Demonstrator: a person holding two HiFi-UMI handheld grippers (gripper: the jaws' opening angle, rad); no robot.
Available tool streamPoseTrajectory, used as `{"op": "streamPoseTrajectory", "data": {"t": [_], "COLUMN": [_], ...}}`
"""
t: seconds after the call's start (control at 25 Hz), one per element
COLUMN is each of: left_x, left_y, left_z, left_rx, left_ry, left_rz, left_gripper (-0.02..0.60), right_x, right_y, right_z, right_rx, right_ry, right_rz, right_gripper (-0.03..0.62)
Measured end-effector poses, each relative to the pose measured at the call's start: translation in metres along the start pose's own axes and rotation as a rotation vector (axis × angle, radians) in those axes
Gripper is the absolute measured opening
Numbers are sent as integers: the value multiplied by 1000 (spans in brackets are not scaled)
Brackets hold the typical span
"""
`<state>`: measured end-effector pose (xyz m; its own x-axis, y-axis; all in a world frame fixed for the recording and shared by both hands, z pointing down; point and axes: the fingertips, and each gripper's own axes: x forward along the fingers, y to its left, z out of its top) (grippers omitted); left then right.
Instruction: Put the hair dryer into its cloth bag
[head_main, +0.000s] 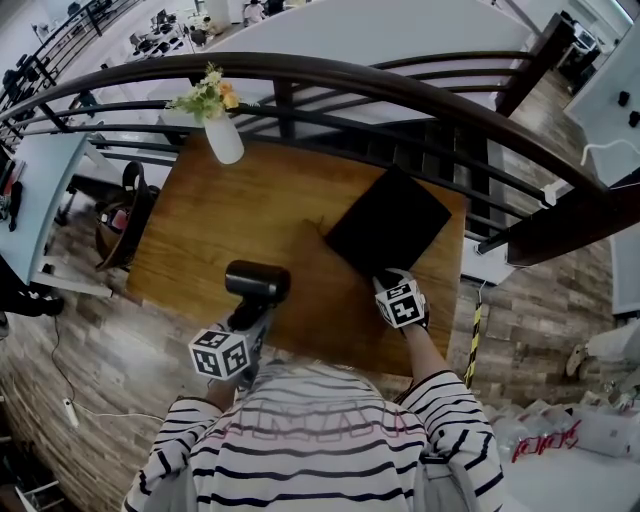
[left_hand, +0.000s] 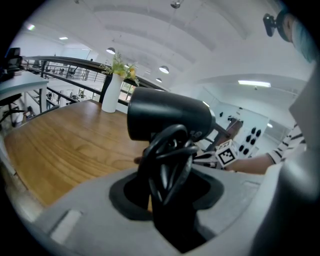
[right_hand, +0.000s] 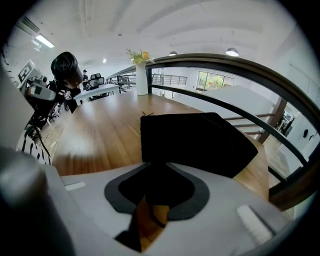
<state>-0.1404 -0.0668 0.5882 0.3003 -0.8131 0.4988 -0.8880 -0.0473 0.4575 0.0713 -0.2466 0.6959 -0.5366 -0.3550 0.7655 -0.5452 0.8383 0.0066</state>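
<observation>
The left gripper's (left_hand: 167, 210) jaws are clamped at a middling width on the handle of the hair dryer (left_hand: 170, 117), with its cord (left_hand: 167, 160) looped in coils round that handle just above the jaws. The handle runs up and away out of the jaws, and the thick barrel sits across its top. The barrel's long axis lies roughly along the bench's (head_main: 230, 220) near edge, and one round end faces the right gripper. The dryer is held clear of the wood, over the near half of the bench about midway along that edge.

The right gripper's (right_hand: 150, 215) jaws stand partly apart, and the near edge of the black bag (right_hand: 200, 142) reaches in between them without being pinched. The bag lies flat on the right half of the bench, skewed to its edges and stretching toward the far right corner.

A white vase (head_main: 224, 140) of flowers stands at the far left corner, and a dark railing (head_main: 400, 85) runs behind the far edge
</observation>
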Motion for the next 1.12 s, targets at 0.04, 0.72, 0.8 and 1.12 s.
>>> {"op": "streamPoseTrajectory", "data": {"t": [0.04, 0.72, 0.8, 1.12], "left_x": [0, 5, 7, 26], "left_y": [-1, 4, 5, 12], "left_z": [0, -10, -12, -24], "left_rx": [0, 27, 37, 132], "left_ry": [0, 56, 70, 174], "left_rz": [0, -4, -11, -72], "left_gripper": [158, 158, 158, 158], "right_x": [-1, -14, -17, -30], "right_y": [-1, 16, 21, 56], "right_z": [0, 17, 21, 42], "right_rx": [3, 181, 238, 389], "right_ry": [-2, -106, -134, -225], "right_rz": [-1, 91, 111, 187], "right_gripper": [84, 14, 14, 14]}}
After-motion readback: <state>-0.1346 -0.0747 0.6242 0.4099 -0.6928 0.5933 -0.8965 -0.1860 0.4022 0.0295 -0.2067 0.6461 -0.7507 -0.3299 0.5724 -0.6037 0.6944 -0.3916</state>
